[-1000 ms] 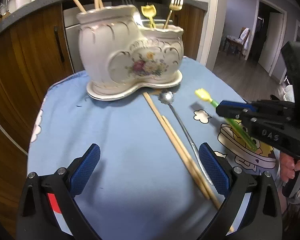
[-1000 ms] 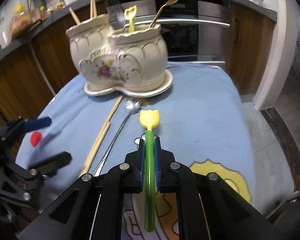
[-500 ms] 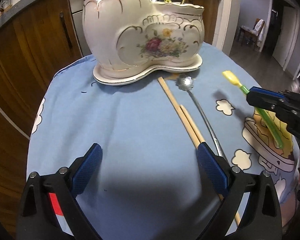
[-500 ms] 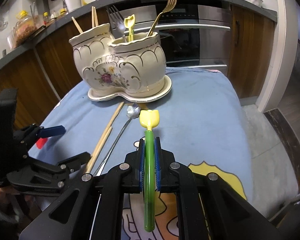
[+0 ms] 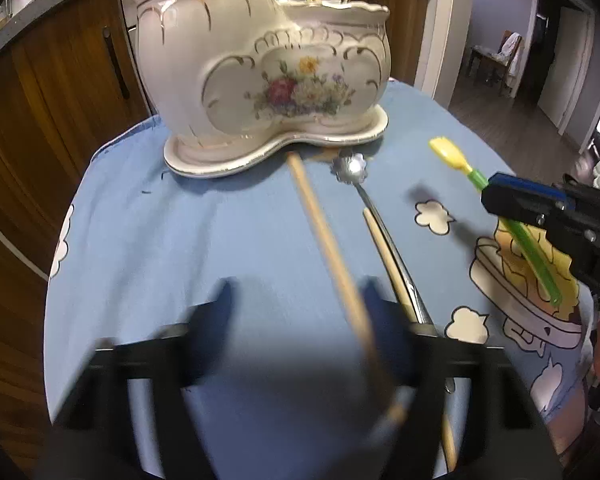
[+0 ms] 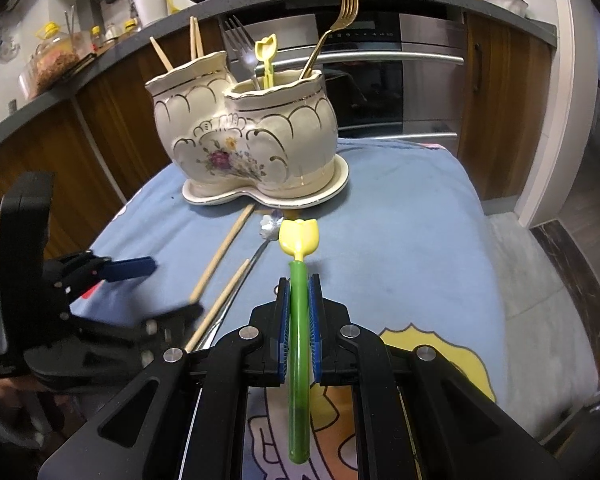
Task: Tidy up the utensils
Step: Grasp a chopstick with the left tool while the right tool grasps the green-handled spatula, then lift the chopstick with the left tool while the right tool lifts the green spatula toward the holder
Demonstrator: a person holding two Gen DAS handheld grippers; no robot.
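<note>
A cream floral ceramic utensil holder (image 5: 260,80) (image 6: 244,144) stands at the far side of the blue tablecloth (image 6: 400,220), with forks, chopsticks and a yellow utensil in it. Two wooden chopsticks and a silver spoon (image 5: 350,168) lie in front of it. My left gripper (image 5: 300,320) (image 6: 168,288) is low over the cloth and its jaws are closing. One chopstick (image 5: 320,224) runs between them along the right finger, and the left finger stands apart from it. The other chopstick (image 5: 384,252) lies beside the spoon. My right gripper (image 6: 299,284) is shut on a green-handled utensil with a yellow tulip head (image 6: 299,240) (image 5: 452,156).
Wooden cabinets (image 5: 52,100) and a steel oven (image 6: 400,80) stand behind the table. The counter above carries jars and pots (image 6: 152,0). The cloth drops off at the table's right edge (image 6: 496,280). A doorway and chair (image 5: 496,56) are far right.
The left gripper came in closer and lower and its jaws narrowed from wide open. One chopstick swung left, away from the other chopstick and the spoon. The right gripper held still.
</note>
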